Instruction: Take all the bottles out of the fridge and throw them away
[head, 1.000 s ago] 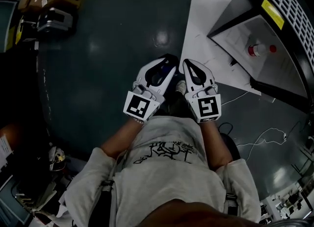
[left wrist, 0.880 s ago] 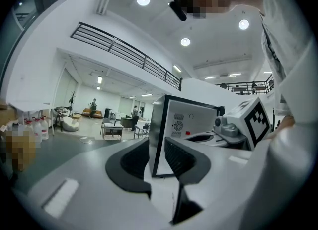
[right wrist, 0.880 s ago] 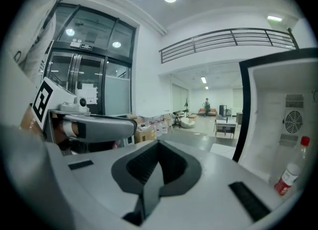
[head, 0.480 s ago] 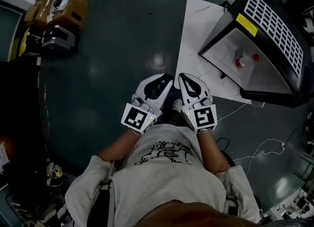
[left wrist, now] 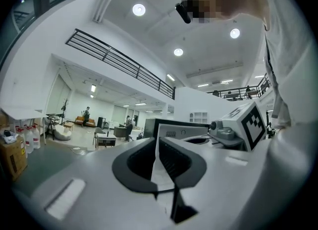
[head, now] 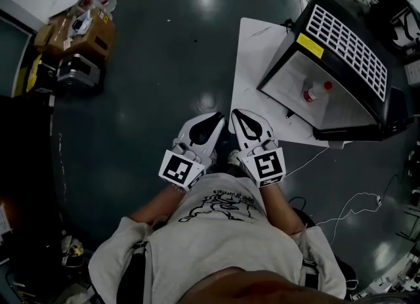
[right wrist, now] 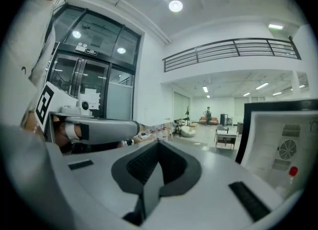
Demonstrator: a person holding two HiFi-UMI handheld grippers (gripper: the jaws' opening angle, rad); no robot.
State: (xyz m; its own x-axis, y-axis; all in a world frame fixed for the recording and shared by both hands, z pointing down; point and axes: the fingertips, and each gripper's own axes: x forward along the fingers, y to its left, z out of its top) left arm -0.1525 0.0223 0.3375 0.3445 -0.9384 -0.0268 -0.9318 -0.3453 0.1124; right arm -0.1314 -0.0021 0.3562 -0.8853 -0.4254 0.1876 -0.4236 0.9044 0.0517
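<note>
The bottle [head: 314, 92] sits in the fridge [head: 341, 40], ahead-right of both grippers. The right gripper [head: 237, 115] is fully closed and empty. The left gripper [head: 216, 120] jaws have just been closing, barely apart, nothing between. It looks like light, slippery plastic, so I'd grab mid-body.

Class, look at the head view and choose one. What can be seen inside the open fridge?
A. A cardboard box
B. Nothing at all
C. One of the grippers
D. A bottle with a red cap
D: a bottle with a red cap sits against the white interior of the fridge, and nothing else shows in there.
</note>
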